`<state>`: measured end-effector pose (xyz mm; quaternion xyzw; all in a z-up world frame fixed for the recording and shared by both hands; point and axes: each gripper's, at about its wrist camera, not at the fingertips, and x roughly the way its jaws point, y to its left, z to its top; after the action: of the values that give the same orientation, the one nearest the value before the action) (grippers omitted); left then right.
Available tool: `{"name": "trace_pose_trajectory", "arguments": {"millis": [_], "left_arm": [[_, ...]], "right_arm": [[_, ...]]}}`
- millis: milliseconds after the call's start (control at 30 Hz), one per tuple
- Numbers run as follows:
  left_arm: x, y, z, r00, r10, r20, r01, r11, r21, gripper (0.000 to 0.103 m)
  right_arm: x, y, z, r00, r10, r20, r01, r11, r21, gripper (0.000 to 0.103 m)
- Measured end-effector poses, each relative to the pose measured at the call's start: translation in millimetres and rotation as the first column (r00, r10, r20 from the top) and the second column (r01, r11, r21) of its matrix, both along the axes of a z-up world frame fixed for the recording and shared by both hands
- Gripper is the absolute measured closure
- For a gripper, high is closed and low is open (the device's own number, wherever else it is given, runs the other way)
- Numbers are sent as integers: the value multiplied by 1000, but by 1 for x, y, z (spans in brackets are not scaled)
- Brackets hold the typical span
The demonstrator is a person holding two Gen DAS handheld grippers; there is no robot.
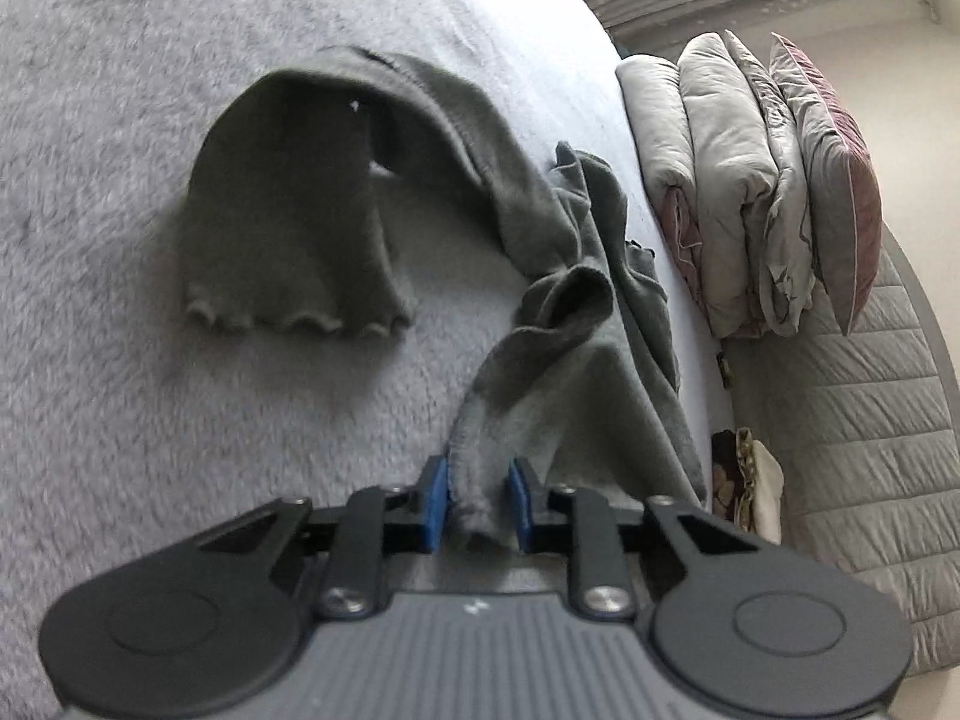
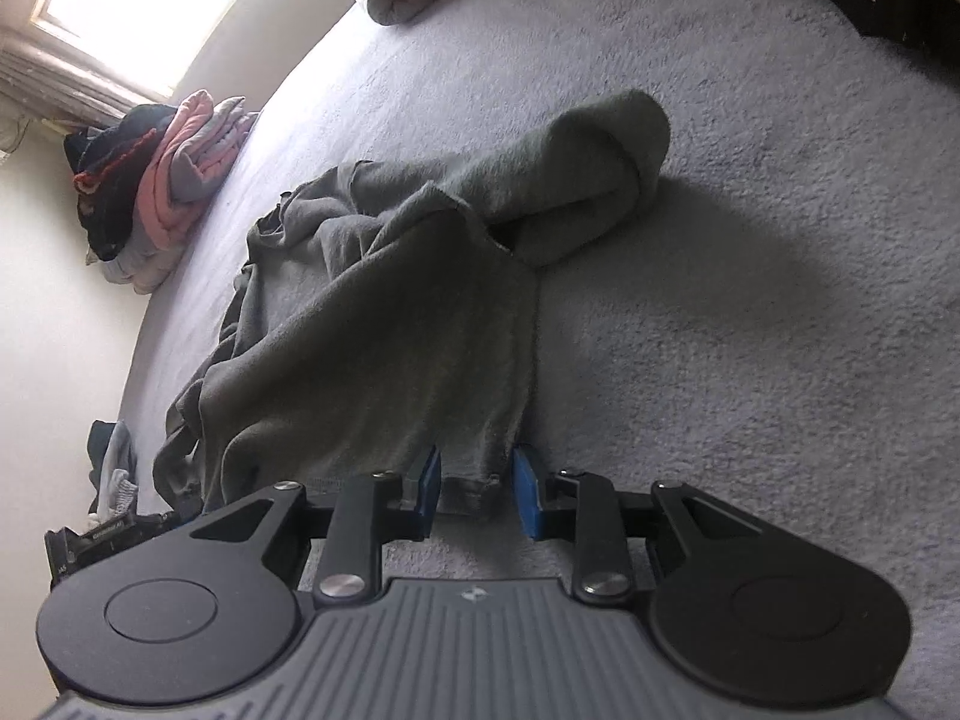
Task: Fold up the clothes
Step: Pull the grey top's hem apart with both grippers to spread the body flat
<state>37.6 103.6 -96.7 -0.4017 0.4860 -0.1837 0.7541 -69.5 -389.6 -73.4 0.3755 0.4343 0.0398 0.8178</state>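
A grey-green knit garment (image 1: 288,210) lies crumpled on the bed, one sleeve with a ruffled cuff (image 1: 294,321) curled to the left. My left gripper (image 1: 478,504) is shut on a bunched edge of the garment, which fills the gap between the blue pads (image 1: 435,501) and rises taut away from them. In the right wrist view the garment (image 2: 372,324) spreads ahead, with a rolled sleeve (image 2: 600,180) at the far end. My right gripper (image 2: 477,489) is open, with the garment's hem corner (image 2: 471,492) lying between its pads (image 2: 528,495) and a slight gap on the right side.
A pale grey fleece blanket (image 1: 120,390) covers the bed (image 2: 750,360). Folded quilts and a pillow (image 1: 750,180) stand at the headboard side. A pile of folded clothes (image 2: 162,180) sits at the bed's far edge under a window (image 2: 150,0). Small items (image 2: 114,474) lie beside the bed.
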Motion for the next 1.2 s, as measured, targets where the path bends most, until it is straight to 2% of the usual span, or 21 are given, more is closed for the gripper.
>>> {"name": "trace_pose_trajectory", "arguments": {"millis": [100,133,167,200,367,467,533,833,1200], "left_arm": [[-1,-4,-1,1000,1,-1,-1,1000,3,82],[-1,-5,-1,1000,5,-2,-5,1000,12,93],[-2,-5,0,1000,13,-2,-13,1000,24,96],[-5,-6,1,1000,23,3,-23,999,32,96],[-22,-4,18,998,62,21,-64,990,122,97],[-37,0,32,998,61,33,-66,979,193,97],[-48,4,38,998,49,35,-56,975,215,97],[-108,7,57,995,-14,98,-15,957,291,98],[-154,2,69,981,-98,165,26,919,394,98]], "right_arm": [[2,5,0,1000,3,5,-3,1000,0,75],[2,7,0,1000,7,7,-7,1000,-9,85],[3,9,0,1000,8,2,-8,1000,-21,93],[4,10,0,1000,4,-3,-4,1000,-29,96],[-9,3,17,999,-32,40,36,995,-95,96],[-18,-10,29,997,-61,52,67,990,-124,96],[-25,-18,35,997,-65,49,71,989,-129,96],[-54,-10,65,999,12,42,0,963,-271,96],[-90,12,68,994,111,22,-92,906,-413,96]]}}
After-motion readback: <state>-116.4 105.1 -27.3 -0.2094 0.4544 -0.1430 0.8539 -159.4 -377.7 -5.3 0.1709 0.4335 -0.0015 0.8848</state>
